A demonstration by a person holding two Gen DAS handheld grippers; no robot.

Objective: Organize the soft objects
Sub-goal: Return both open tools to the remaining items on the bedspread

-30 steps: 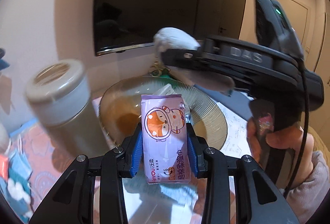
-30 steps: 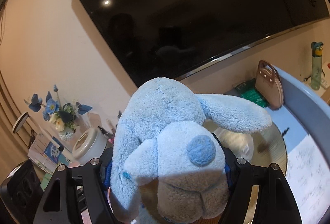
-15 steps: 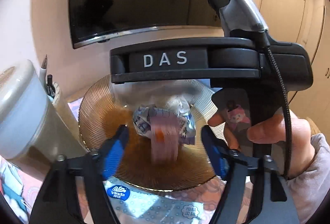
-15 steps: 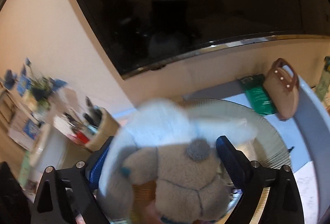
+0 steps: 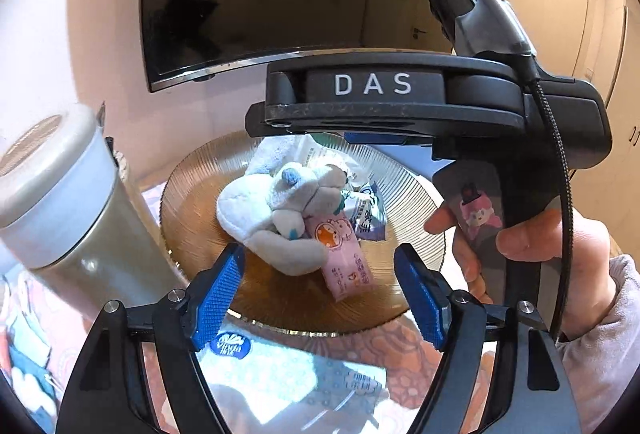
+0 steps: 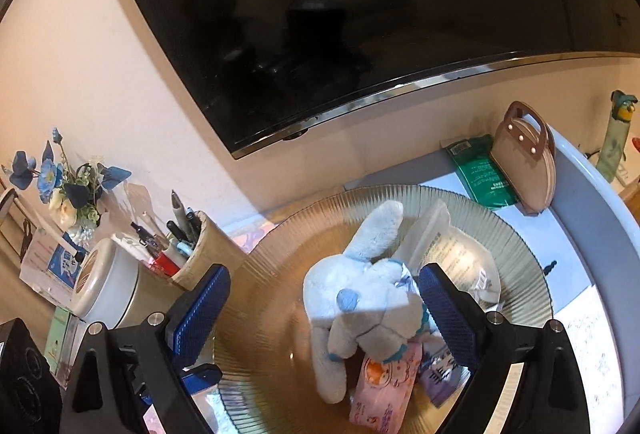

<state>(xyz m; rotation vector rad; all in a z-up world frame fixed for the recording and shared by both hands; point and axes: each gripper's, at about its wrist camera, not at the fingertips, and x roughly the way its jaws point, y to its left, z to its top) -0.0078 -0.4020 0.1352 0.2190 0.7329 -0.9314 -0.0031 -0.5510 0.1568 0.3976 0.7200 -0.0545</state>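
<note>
A ribbed amber glass bowl (image 5: 192, 202) sits on the desk (image 6: 516, 218) in front of a dark wall-mounted television (image 6: 340, 14), and the soft things lie together inside it. A pale blue plush dog (image 5: 280, 210) lies on its side near the middle of the bowl, its long ear stretched toward the far rim in the right wrist view. A pink wet-wipe pack (image 5: 346, 254) printed with an orange cartoon animal lies partly under the plush on its near right side, touching it, and a purple-and-white packet (image 5: 370, 218) lies just beside both, to the right. A clear plastic pouch (image 6: 452, 250) rests against the far right wall of the bowl behind the plush. The left gripper (image 5: 320, 294) hangs over the near rim of the bowl; its jaws have just been opening and now stand well apart, with nothing pressed between the blue pads, the wipe pack lying free beneath them in the bowl. The right gripper (image 6: 324, 298) also stands wide, its jaws having just been opening; the plush shows between them but rests in the bowl, and the pads do not press on it. In the left wrist view a hand (image 5: 532, 234) in a light sleeve grips the black handle of the right gripper at the right. A beige lidded canister (image 5: 60, 202) stands left of the bowl, with a pen holder (image 6: 200, 250) full of markers just beyond it and blue artificial flowers (image 6: 64, 190) farther left. A blue tissue pack (image 5: 288, 366) lies on the desk at the near edge of the bowl. A brown handbag-shaped object (image 6: 524, 170) and a green packet (image 6: 480, 170) stand at the far right.
</note>
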